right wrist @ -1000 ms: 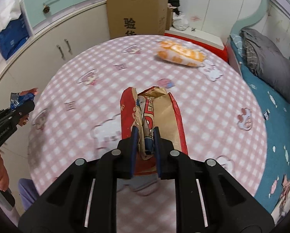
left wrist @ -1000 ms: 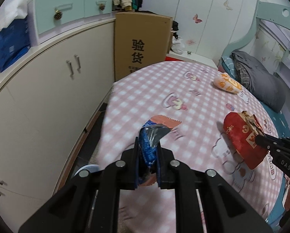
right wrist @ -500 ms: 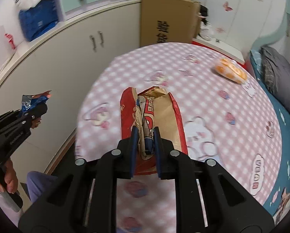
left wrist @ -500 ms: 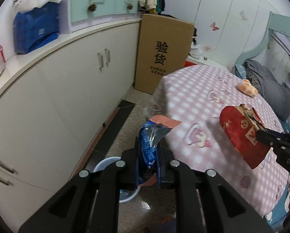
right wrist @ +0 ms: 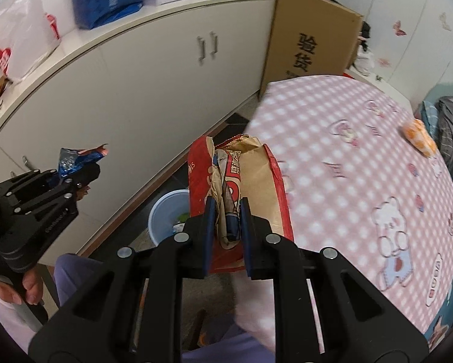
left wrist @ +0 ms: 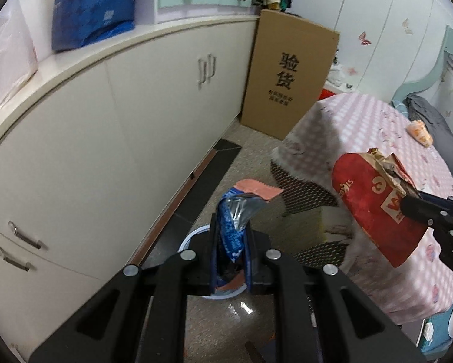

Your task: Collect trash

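My left gripper [left wrist: 231, 233] is shut on a blue foil wrapper [left wrist: 237, 211] with a pink torn edge, held in the air above a light blue bin [left wrist: 193, 239] on the floor. My right gripper [right wrist: 226, 211] is shut on a crumpled red and brown paper bag [right wrist: 244, 175], held over the table's left edge. The bin [right wrist: 166, 214] also shows in the right wrist view, with scraps inside. The left gripper [right wrist: 84, 172] and its wrapper [right wrist: 72, 157] show at the left there. The red bag [left wrist: 375, 205] shows at the right of the left wrist view. An orange snack packet [right wrist: 420, 137] lies on the table's far side.
A round table with a pink checked cloth [right wrist: 362, 157] is to the right. White cabinets [left wrist: 105, 115] run along the left, with a blue bag [left wrist: 93, 6] on top. A tall cardboard box [left wrist: 290, 75] stands behind. A bed with grey bedding [left wrist: 429, 121] is at the far right.
Both grippers have swung left, away from the table top toward the floor beside the cabinets. The bin has come into clear view below them. Both still hold their trash.
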Available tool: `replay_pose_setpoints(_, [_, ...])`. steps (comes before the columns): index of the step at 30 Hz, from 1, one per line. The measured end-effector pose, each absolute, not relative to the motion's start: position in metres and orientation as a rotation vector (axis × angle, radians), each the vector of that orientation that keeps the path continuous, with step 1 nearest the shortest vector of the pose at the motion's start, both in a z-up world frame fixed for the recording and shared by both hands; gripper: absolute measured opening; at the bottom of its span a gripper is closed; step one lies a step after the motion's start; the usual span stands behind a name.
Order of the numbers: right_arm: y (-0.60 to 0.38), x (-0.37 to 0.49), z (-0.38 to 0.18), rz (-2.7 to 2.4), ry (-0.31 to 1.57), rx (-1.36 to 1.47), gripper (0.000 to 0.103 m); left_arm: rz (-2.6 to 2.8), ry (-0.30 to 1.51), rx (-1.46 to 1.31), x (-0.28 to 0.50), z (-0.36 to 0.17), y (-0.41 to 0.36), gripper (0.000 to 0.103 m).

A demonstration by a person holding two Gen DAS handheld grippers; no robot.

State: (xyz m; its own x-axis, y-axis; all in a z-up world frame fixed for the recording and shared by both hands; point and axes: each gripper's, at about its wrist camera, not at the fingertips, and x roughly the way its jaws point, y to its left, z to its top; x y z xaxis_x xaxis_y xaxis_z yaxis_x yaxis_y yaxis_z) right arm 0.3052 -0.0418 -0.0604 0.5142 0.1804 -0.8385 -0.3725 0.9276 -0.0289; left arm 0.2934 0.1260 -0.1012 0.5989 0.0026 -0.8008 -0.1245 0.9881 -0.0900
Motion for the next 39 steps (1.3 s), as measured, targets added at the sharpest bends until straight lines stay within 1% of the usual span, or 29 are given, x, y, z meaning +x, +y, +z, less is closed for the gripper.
replay_pose_setpoints(5, [-0.014, 0.306, -0.080, 0.347, 1.009, -0.253, 0.016, 0.087, 0.974, -0.151, 0.293, -0.127, 0.148, 0.013])
replay_pose_setpoints(10, [0.012, 0.310, -0.106, 0.384, 1.064, -0.290, 0.016, 0.102, 1.051, -0.167, 0.299, -0.163, 0.168, 0.013])
replay_pose_setpoints(21, [0.045, 0.335, -0.188, 0.386, 1.233, -0.330, 0.016, 0.100, 1.222, -0.205, 0.324, -0.245, 0.188, 0.014])
replay_pose_setpoints(22, [0.047, 0.337, -0.194, 0.382, 1.246, -0.329, 0.016, 0.098, 1.232, -0.207, 0.327, -0.250, 0.188, 0.016])
replay_pose_setpoints(24, [0.049, 0.342, -0.207, 0.373, 1.269, -0.327, 0.016, 0.096, 1.240, -0.193, 0.332, -0.258, 0.187, 0.032])
replay_pose_setpoints(25, [0.048, 0.345, -0.211, 0.369, 1.279, -0.326, 0.016, 0.107, 1.250, -0.181, 0.336, -0.262, 0.186, 0.056])
replay_pose_setpoints(26, [0.049, 0.346, -0.215, 0.365, 1.288, -0.324, 0.016, 0.119, 1.253, -0.178, 0.337, -0.264, 0.186, 0.068])
replay_pose_setpoints(39, [0.071, 0.359, -0.248, 0.370, 1.347, -0.343, 0.016, 0.151, 1.280, -0.206, 0.329, -0.278, 0.216, 0.068])
